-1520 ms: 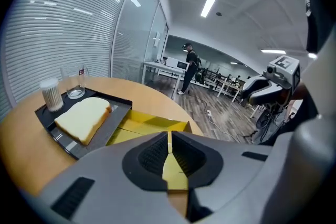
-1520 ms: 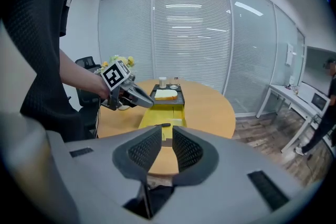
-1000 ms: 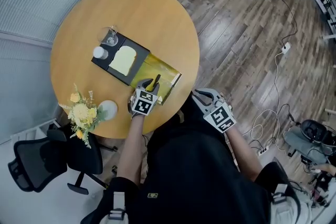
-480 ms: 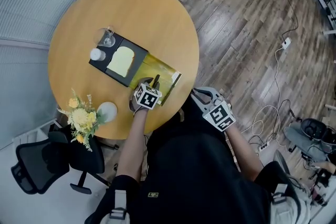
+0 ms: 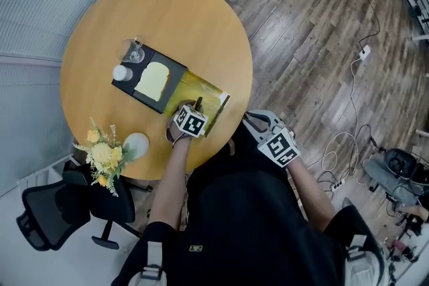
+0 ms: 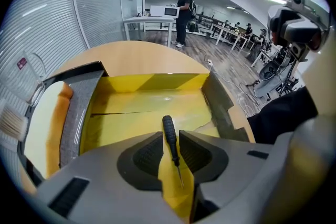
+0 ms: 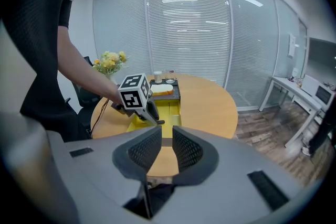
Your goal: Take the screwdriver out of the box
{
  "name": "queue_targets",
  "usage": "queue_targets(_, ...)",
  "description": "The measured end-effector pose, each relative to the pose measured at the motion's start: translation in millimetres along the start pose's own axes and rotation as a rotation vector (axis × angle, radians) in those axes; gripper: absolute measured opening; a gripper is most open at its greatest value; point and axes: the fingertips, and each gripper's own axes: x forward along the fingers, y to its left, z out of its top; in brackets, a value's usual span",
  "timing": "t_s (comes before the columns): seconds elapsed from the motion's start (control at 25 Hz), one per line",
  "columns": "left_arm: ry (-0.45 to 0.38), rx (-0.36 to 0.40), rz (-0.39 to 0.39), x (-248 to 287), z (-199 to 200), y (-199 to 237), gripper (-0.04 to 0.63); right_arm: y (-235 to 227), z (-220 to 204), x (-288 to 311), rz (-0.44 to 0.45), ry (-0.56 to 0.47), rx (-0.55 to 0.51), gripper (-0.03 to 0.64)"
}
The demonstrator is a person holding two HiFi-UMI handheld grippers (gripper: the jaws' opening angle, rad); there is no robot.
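Observation:
A black-handled screwdriver (image 6: 169,136) lies in the open yellow box (image 6: 142,107) near the round table's front edge (image 5: 231,104). My left gripper (image 6: 170,138) points steeply down into the box with its jaws on either side of the handle. They are closing, and a thin gap still shows beside the handle. In the head view the left gripper (image 5: 196,109) covers most of the screwdriver (image 5: 198,102) in the box (image 5: 211,94). My right gripper (image 5: 258,122) hangs off the table by the person's body, open and empty (image 7: 167,147).
Behind the box, a black tray (image 5: 171,70) holds a slice of bread (image 5: 153,79) and a small white bottle (image 5: 120,72), with a glass (image 5: 134,49) beside it. Yellow flowers (image 5: 100,151) and a white round object (image 5: 136,142) sit at the table's left front. An office chair (image 5: 60,211) stands below.
My left gripper has sunk and tipped further down into the box, over the screwdriver. The right gripper has stayed where it was.

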Motion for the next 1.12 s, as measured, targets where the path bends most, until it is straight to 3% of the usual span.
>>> queue_targets(0.4, 0.039, 0.018, 0.007, 9.4, -3.4, 0.1, 0.089, -3.2, -1.0, -1.6, -0.007, 0.002, 0.011, 0.057)
queue_targets(1.12, 0.034, 0.01, 0.015, 7.6, -2.7, 0.3, 0.067, -1.8, 1.7, -4.3, 0.004, -0.024, 0.01, 0.057)
